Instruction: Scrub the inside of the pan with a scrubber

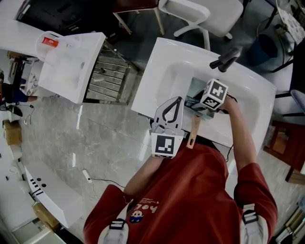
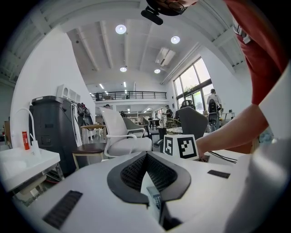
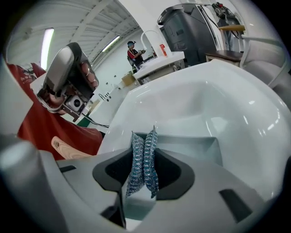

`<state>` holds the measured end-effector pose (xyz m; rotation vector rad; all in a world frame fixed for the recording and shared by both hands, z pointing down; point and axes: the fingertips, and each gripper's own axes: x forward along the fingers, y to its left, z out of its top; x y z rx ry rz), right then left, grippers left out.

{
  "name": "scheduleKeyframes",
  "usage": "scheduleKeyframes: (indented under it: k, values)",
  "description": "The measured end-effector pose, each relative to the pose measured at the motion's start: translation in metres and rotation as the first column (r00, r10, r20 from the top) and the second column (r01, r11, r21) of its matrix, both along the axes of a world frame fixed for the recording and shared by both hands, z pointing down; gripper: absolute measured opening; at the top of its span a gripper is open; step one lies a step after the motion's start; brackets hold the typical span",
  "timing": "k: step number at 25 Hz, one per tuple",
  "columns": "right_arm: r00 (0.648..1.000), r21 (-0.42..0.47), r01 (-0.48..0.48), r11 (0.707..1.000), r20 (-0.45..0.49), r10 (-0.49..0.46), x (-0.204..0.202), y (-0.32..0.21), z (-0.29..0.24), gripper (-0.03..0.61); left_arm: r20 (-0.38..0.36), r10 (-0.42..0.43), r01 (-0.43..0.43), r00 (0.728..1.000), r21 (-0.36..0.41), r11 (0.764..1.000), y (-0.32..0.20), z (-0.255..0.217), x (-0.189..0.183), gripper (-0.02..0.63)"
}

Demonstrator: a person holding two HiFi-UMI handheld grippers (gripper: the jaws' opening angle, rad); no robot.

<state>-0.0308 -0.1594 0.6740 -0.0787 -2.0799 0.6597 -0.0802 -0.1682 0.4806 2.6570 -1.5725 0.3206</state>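
— In the head view, what crowds the sink (image 1: 248, 90)?
— The right gripper (image 1: 205, 108) hangs over the basin. Its marker cube (image 1: 213, 94) hides most of the pan (image 1: 191, 101). Only a dark edge and the wooden handle (image 1: 192, 133) show, and the handle lies across the near rim. The left gripper (image 1: 176, 102) is just beside it. A faucet (image 1: 226, 59) stands at the back, with a white chair (image 1: 205, 14) beyond. A second white counter (image 1: 71, 62) and a wire rack (image 1: 107, 76) stand at the left on a marbled floor (image 1: 71, 138).
— And the left gripper view?
— The jaws are together with nothing between them. They point into a hall with ceiling lights, chairs and a tall dark unit (image 2: 50, 132).
— The right gripper view?
— The jaws are clamped on a blue scrubber (image 3: 143, 159) over the glossy white basin. Of the pan, only the handle's end shows clearly, at lower left.
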Motion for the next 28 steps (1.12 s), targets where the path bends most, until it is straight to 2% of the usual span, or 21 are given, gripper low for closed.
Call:
scheduleKeyframes:
  k: [7, 10, 14, 19, 28]
  values:
    - [1.000, -0.098, -0.016, 0.995, -0.002, 0.016, -0.003, 0.005, 0.000, 0.155, 0.002, -0.003, 0.003, 1.000, 0.008, 1.000, 0.002, 0.003, -0.006, 0.011]
    - [1.000, -0.110, -0.026, 0.994, -0.001, 0.026, -0.004, 0.005, 0.000, 0.155, -0.016, -0.015, 0.014, 1.000, -0.032, 0.999, 0.005, 0.006, -0.008, 0.011]
    - [1.000, -0.091, -0.019, 0.996, -0.001, 0.019, -0.005, 0.004, 0.000, 0.155, -0.016, -0.018, 0.017, 1.000, -0.035, 0.999, 0.005, 0.006, -0.008, 0.011]
    - [1.000, -0.096, -0.026, 0.995, 0.008, 0.027, -0.005, 0.004, 0.001, 0.158, 0.002, -0.014, 0.014, 1.000, 0.007, 1.000, 0.004, 0.004, -0.009, 0.011]
    - [0.998, -0.027, -0.062, 0.998, -0.008, 0.062, -0.001, -0.012, 0.011, 0.163, -0.001, -0.025, 0.025, 1.000, -0.027, 0.999, 0.006, 0.009, -0.011, 0.011]
